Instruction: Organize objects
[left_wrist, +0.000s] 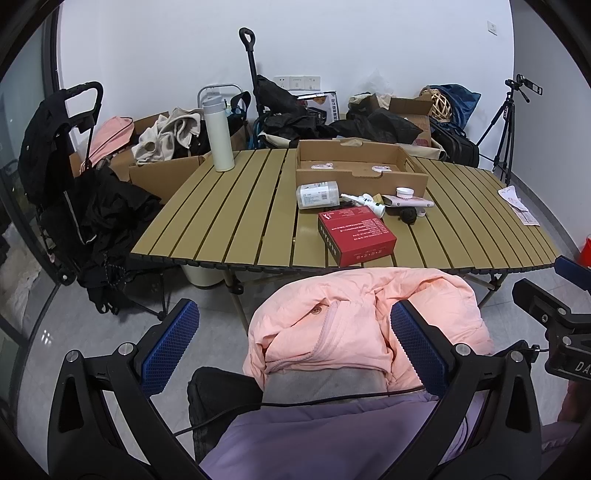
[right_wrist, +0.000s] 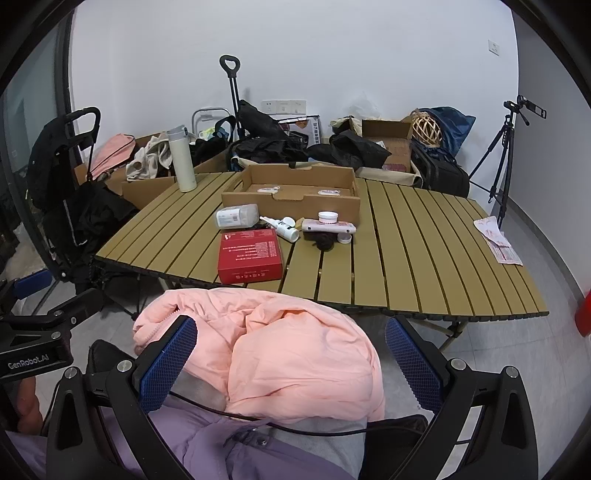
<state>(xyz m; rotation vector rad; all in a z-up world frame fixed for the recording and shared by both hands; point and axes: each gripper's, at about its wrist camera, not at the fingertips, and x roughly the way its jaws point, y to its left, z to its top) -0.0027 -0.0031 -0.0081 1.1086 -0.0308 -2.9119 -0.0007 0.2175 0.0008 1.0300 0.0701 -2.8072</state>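
Jaws apart; red box (left_wrist: 357, 235) closed, flat.

— Where does the left wrist view sit?
— Low, back from the slatted table (left_wrist: 236, 206), facing forward between the left gripper (left_wrist: 295, 347) fingers toward the far wall.
— And the right wrist view?
— Just beside it, facing the same way past the right gripper (right_wrist: 291, 362). Both share the table, the cardboard tray (right_wrist: 295, 192) and the red box (left_wrist: 356, 234) ahead.
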